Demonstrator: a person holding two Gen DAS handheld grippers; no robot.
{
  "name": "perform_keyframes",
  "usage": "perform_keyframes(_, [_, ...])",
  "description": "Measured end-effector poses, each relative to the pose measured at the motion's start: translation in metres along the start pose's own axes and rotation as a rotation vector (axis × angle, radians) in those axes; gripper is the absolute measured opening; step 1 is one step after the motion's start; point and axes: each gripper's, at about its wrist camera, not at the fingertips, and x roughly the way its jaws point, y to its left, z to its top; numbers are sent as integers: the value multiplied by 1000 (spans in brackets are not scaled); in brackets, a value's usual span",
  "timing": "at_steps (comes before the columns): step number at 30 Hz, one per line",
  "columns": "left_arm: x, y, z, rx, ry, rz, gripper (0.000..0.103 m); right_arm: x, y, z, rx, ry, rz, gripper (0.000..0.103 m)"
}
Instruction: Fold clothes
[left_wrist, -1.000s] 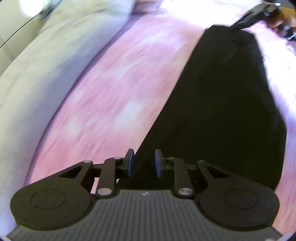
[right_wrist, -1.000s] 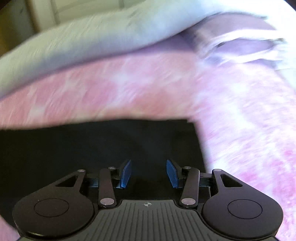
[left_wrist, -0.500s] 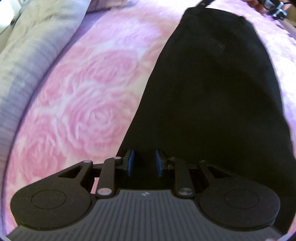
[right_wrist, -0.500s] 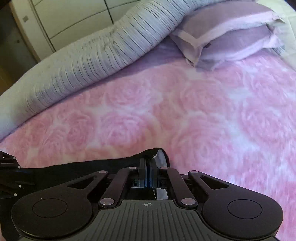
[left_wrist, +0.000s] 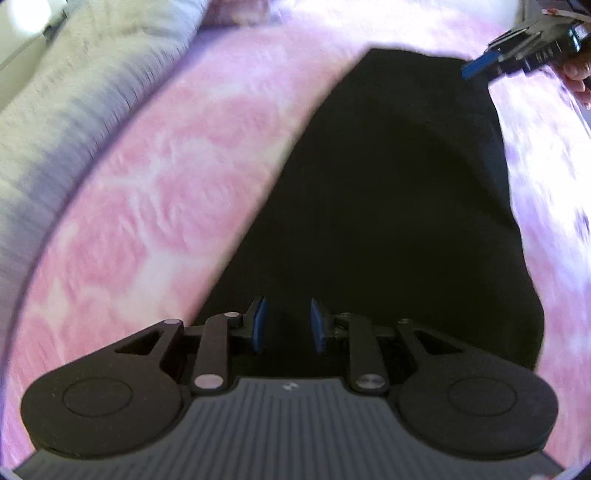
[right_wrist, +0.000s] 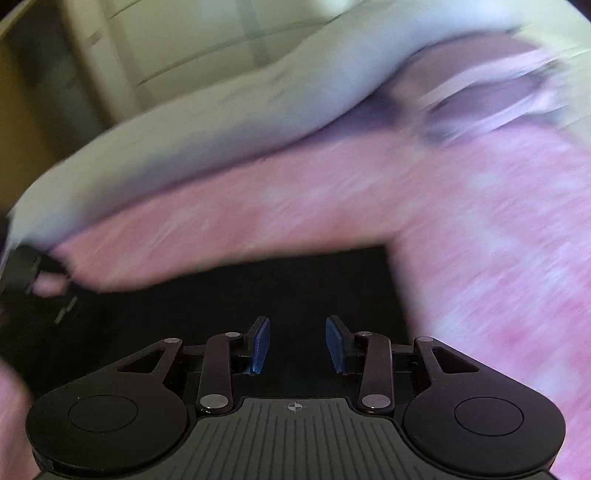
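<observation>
A black garment (left_wrist: 388, 203) lies flat on the pink rose-print bed sheet (left_wrist: 166, 203). My left gripper (left_wrist: 286, 325) hovers over its near end, blue pads a short way apart, and no cloth shows pinched between them. At the garment's far corner is my right gripper (left_wrist: 471, 70), held by a hand (left_wrist: 576, 70). The right wrist view is blurred; there my right gripper (right_wrist: 297, 343) is just above the garment's corner area (right_wrist: 258, 288). Its jaws are opening, with nothing between the pads.
A grey striped duvet (left_wrist: 74, 92) is bunched along the far side of the bed (right_wrist: 221, 122). A purple pillow (right_wrist: 480, 92) lies at the head end. Pale cabinet panels (right_wrist: 184, 48) stand behind. Bare pink sheet (right_wrist: 498, 258) surrounds the garment.
Half a second ago the right gripper was shut on the garment's corner; now its pads are apart and the corner lies on the sheet. The left gripper has shifted over the cloth, gap unchanged.
</observation>
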Motion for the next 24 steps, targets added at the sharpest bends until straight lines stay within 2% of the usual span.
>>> perform_keyframes(3, [9,-10,-23,67,81,31,22,30,2,-26,9,121,-7,38])
perform_keyframes(4, [2,-13,-28,89,70,55,22,31,3,-29,34,120,-43,38])
perform_keyframes(7, [-38,-32,-40,125,-40,84,24,6,25,-36,119,12,-90,38])
perform_keyframes(9, [-66,-64,-53,236,-127,70,34,-10,49,-50,172,-36,-105,39])
perform_keyframes(11, [-90,-103,-69,382,-216,38,40,-19,76,-72,237,-55,-119,40])
perform_keyframes(13, [-96,-140,-84,540,-271,17,41,-25,105,-95,316,-57,-129,40])
perform_keyframes(15, [-85,-173,-99,714,-296,60,41,-31,131,-120,390,-61,-146,41])
perform_keyframes(17, [-67,-186,-104,803,-298,142,37,-38,158,-142,462,-89,-159,44])
perform_keyframes(18, [-58,-189,-105,829,-295,179,34,-42,169,-150,485,-106,-164,49])
perform_keyframes(19, [-52,-185,-103,833,-290,189,22,-42,179,-156,491,-117,-169,51])
perform_keyframes(20, [-47,-180,-100,828,-280,176,4,-40,187,-161,486,-121,-175,55])
perform_keyframes(21, [-48,-175,-98,814,-283,155,2,-38,195,-166,480,-126,-181,56])
perform_keyframes(24, [-69,-149,-82,660,-326,68,1,-24,212,-171,451,-142,-176,57])
